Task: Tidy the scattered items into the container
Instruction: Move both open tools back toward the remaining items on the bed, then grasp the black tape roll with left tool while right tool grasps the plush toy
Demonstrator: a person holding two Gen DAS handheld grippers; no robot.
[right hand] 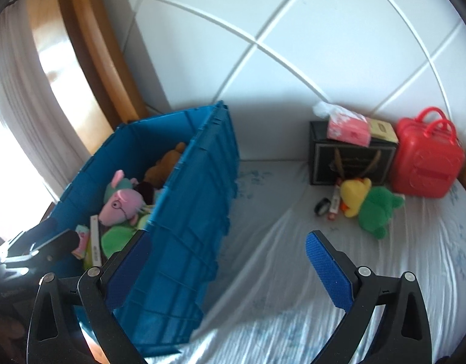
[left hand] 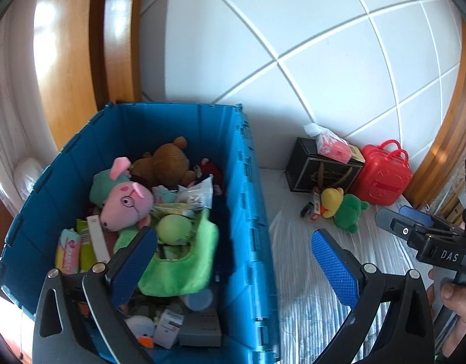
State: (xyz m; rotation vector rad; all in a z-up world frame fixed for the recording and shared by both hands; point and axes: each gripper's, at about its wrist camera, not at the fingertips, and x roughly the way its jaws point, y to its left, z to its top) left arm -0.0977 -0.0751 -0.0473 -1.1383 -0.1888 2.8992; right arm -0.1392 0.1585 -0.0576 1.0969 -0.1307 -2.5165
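A blue crate (left hand: 248,212) stands on the bed at the left, also in the right wrist view (right hand: 190,206). It holds a pink pig plush (left hand: 126,203), a brown bear (left hand: 166,160), a green plush (left hand: 184,248) and several packets. My left gripper (left hand: 233,261) is open and empty over the crate's near right side. My right gripper (right hand: 226,270) is open and empty above the sheet beside the crate; it shows at the right of the left wrist view (left hand: 415,221). A yellow-and-green plush (right hand: 369,203) lies on the bed, with a small black ring (right hand: 321,206) and a small red-white stick (right hand: 334,203) beside it.
A black box (right hand: 351,163) with a pink tissue pack (right hand: 348,127) on top stands against the white padded headboard (right hand: 293,60). A red toy suitcase (right hand: 427,157) stands to its right. The bed has a white sheet (right hand: 278,242). A wooden frame (left hand: 66,60) and a curtain are at the left.
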